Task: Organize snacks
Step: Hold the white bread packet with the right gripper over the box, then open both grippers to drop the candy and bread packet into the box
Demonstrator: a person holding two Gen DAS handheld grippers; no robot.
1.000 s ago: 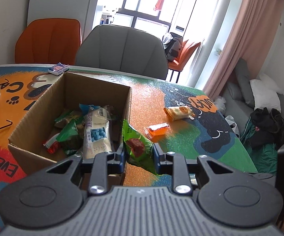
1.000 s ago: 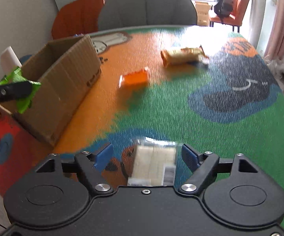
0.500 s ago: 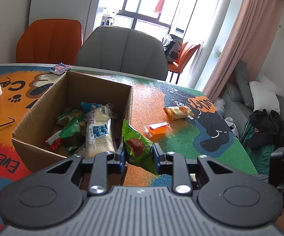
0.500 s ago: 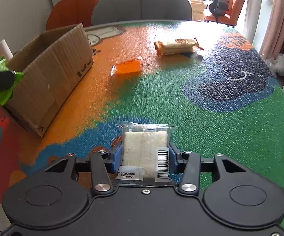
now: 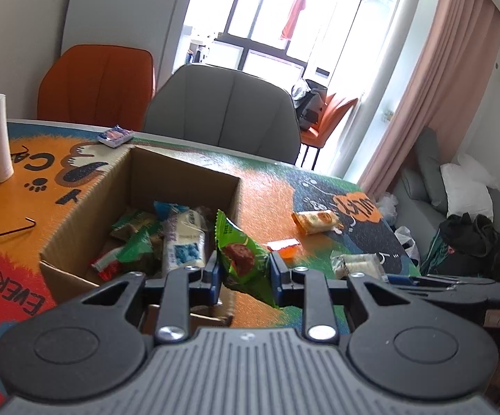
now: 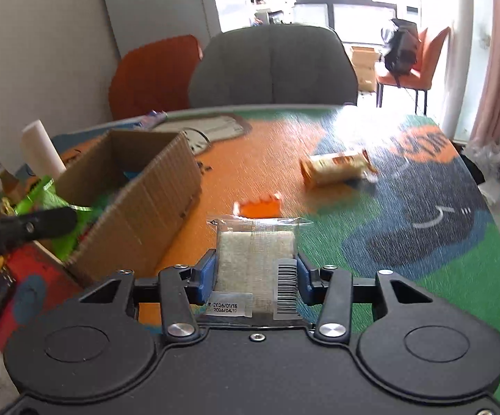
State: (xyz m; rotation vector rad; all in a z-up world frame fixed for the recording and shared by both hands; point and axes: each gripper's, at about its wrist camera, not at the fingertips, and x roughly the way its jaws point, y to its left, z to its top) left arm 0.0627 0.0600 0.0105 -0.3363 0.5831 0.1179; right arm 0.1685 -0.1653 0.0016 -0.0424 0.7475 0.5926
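The left gripper [image 5: 244,271] was squeezed tight on a green pack [image 5: 239,256]. The pack stood up tall between the pads, just past the box's [image 5: 87,214] near right corner. The open box lay a little to the left of it, so the left gripper was the nearer one to the box. The right gripper [image 6: 255,273] had closed on a clear pack [image 6: 255,252] with pale cakes inside. That pack pointed straight out from the pads, its long side away from the gripper, and it looked lifted off the table [image 6: 405,276]. The box sat off to its left, well apart. Two snacks lay loose on the table past the box's right side: one orange pack [image 6: 260,207] and one yellow pack [image 6: 336,171] nearer the far edge. There was one box, with several snacks in it, too jumbled to count
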